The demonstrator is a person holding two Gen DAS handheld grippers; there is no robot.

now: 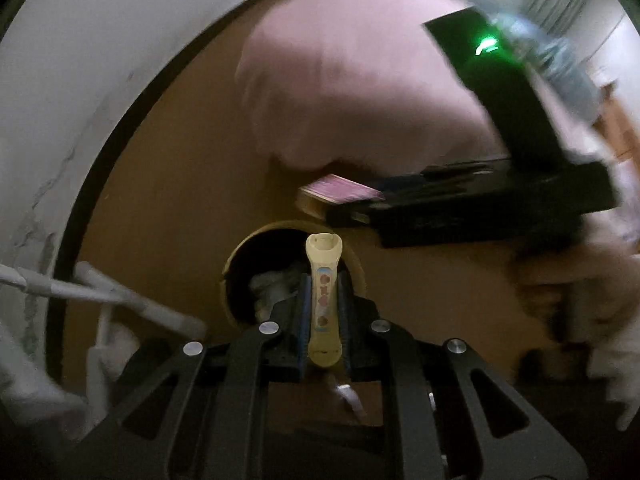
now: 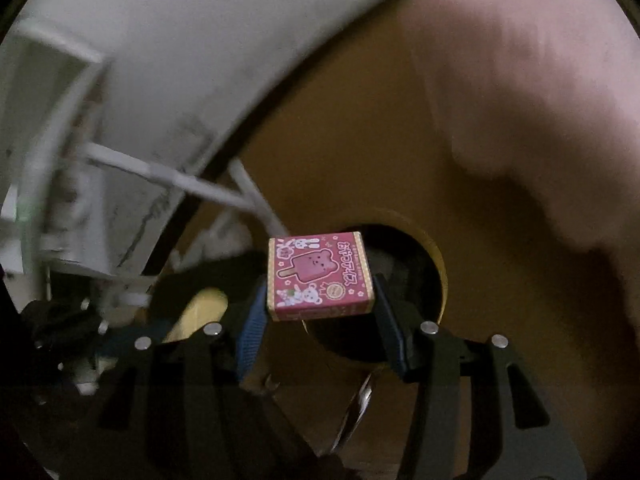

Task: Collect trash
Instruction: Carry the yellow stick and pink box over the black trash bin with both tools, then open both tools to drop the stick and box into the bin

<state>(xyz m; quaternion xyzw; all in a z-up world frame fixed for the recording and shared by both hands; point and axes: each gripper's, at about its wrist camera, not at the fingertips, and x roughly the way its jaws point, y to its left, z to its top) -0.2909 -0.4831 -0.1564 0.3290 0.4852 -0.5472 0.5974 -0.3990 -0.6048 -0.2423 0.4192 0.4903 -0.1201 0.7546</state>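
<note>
L tool (image 1: 324,300) clamped cream tube (image 1: 324,300); R tool (image 2: 320,300) gripped pink box (image 2: 320,276). Both hung over round bin (image 1: 236,264) on floor. Risk: box looked wide vs. opening, tools crowded; could clip rim, drop outside.

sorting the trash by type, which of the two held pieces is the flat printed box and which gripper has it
The pink box with the cartoon bear ice-pop print, shut in the right gripper. The left gripper holds a slim cream-coloured tube instead.
</note>
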